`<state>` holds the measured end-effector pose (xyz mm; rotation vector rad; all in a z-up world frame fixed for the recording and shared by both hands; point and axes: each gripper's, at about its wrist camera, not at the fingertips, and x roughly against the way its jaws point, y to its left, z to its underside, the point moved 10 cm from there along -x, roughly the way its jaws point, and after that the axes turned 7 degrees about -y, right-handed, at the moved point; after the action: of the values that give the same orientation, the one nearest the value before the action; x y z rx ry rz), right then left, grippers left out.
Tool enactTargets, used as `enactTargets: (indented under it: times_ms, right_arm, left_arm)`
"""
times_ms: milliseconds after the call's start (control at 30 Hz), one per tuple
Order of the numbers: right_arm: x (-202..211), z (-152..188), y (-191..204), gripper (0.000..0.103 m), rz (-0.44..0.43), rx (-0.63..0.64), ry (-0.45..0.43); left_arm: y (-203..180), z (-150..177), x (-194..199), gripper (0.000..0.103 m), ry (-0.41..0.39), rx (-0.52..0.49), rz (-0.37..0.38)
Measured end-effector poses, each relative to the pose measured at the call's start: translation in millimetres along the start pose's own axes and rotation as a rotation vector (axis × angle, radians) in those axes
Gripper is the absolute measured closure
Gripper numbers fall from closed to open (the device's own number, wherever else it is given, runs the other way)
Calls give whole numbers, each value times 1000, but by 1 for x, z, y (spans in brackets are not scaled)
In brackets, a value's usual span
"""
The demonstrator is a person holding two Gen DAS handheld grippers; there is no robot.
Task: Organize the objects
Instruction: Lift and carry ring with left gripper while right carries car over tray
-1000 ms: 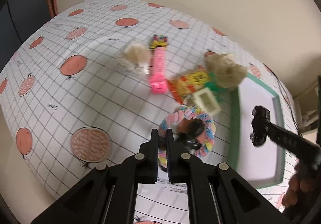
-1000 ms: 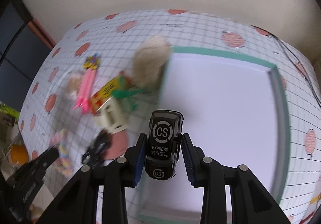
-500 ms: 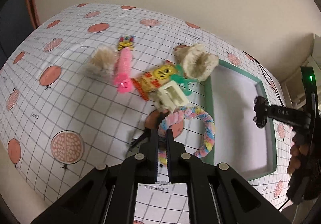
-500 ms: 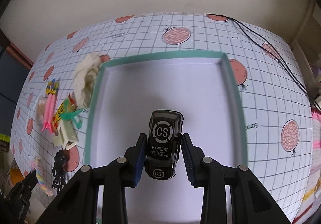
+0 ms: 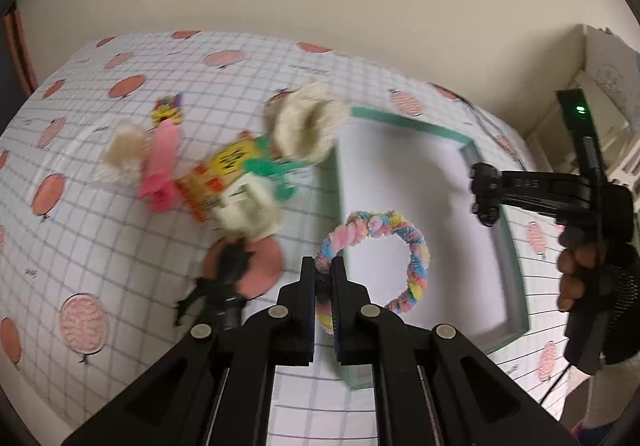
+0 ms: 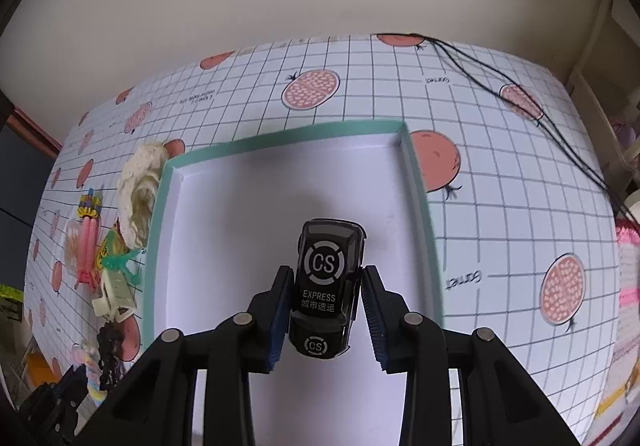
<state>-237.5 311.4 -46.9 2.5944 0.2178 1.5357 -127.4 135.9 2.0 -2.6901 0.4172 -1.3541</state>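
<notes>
My left gripper (image 5: 322,274) is shut on a pastel braided ring (image 5: 416,246), which hangs over the near left edge of the green-rimmed white tray (image 5: 502,222). In the right wrist view my right gripper (image 6: 325,274) is shut on a black toy car (image 6: 326,278) marked CS EXPRESS, held above the bare floor of the tray (image 6: 416,182). The left wrist view shows that gripper (image 5: 484,194) from the side over the tray's right rim, with a person's hand (image 5: 576,274) behind it.
Left of the tray lie a fluffy cream scrunchie (image 5: 304,122), a yellow snack packet (image 5: 224,170), a pink clip (image 5: 162,162), a cream hair claw (image 5: 244,206), a green piece (image 5: 268,168) and a black clip (image 5: 224,282). Black cables (image 6: 520,86) cross the cloth at far right.
The left gripper has lifted the braided ring and carried it right, over the tray's edge. The right gripper has carried the car from the tray's left edge to above its middle.
</notes>
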Motion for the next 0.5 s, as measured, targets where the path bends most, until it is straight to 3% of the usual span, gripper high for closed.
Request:
enactTargets:
  times_ms: [500]
  right_arm:
    - [10,-16,-12,66,-22,37,-38]
  left_arm:
    - [-75,-9,-12,96,2,-197,67]
